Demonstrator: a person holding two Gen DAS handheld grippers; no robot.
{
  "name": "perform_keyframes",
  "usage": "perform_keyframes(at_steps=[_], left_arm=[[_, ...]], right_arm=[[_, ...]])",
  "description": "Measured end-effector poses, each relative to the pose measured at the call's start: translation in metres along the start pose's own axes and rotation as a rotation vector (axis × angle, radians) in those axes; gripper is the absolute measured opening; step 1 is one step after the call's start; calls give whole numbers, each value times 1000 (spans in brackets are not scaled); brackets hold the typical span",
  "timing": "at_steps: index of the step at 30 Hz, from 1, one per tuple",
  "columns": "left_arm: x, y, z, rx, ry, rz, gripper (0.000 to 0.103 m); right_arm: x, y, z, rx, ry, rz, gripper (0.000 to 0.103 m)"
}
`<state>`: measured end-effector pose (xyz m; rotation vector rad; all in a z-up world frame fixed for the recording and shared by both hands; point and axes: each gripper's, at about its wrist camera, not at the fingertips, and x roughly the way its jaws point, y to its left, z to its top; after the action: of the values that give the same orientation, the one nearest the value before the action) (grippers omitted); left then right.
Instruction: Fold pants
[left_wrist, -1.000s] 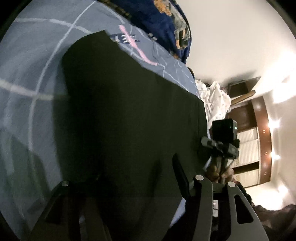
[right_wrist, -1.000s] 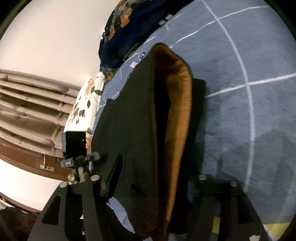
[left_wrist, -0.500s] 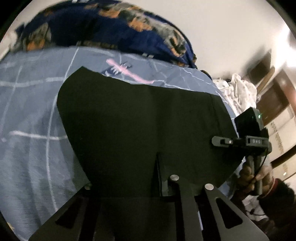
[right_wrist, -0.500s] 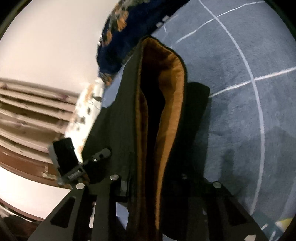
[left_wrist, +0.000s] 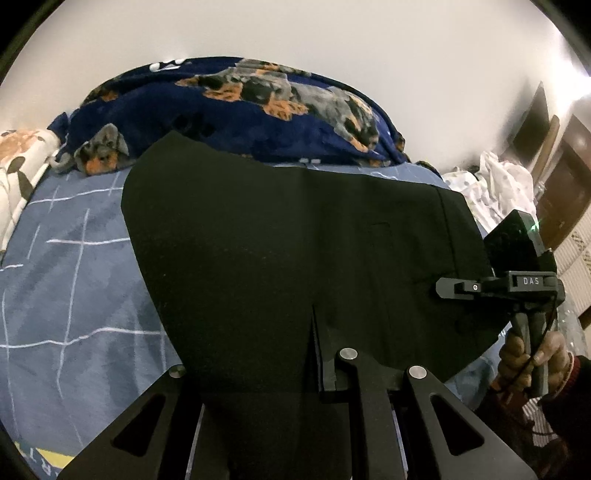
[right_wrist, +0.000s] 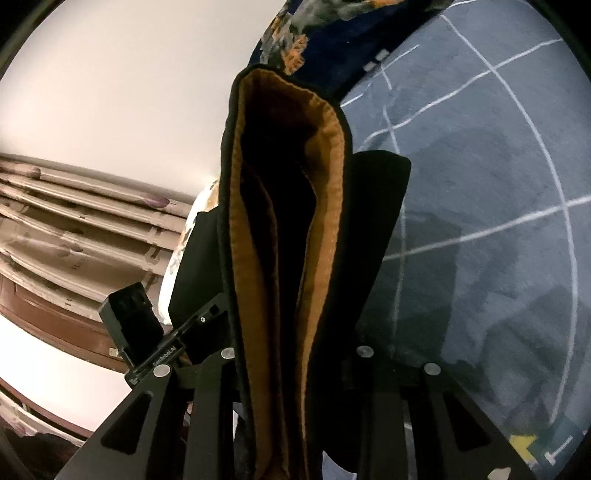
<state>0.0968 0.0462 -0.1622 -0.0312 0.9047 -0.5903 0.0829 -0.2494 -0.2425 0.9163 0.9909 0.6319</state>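
Black pants with an orange-brown lining are held up above the blue bed sheet. My left gripper is shut on their near edge; the cloth drapes over its left finger and hides it. My right gripper is shut on the thick folded waistband, which rises between its fingers. In the left wrist view the right gripper bites the pants' right edge, with a hand on its grip. The left gripper shows at the pants' left side in the right wrist view.
A dark blue dog-print blanket is bunched at the head of the bed. A white floral pillow lies at the far left. A white cloth pile and a brown wooden door stand at the right. Wooden slats fill the left.
Both grippers have closed on the pants and raised them off the sheet. The left gripper has rolled and risen, so the blanket and wall now show. The waistband stands taller in the right view.
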Motion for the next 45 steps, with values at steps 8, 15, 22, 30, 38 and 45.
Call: perform_keyframes(at_steps=[8,15,22,30,38,45], left_arm=[[-2,7,11,5,-19,30,13],[1,17,23,-3,-35,49,13],[6,31,39,0,-51,81,13],[19,56,65,-12,-75,117,13],[37,81,91,-27,-86,144,13],[52,97,105,-23,-84,156,13]], right_arm=[[3,5,5,-13,5,3,26],[14,14,20,-24,10,5,26],[28,22,38,-44,18,3,26],[53,26,73,-71,28,19,26],[78,20,104,-72,31,44,26],[90,14,121,-69,32,50,26]])
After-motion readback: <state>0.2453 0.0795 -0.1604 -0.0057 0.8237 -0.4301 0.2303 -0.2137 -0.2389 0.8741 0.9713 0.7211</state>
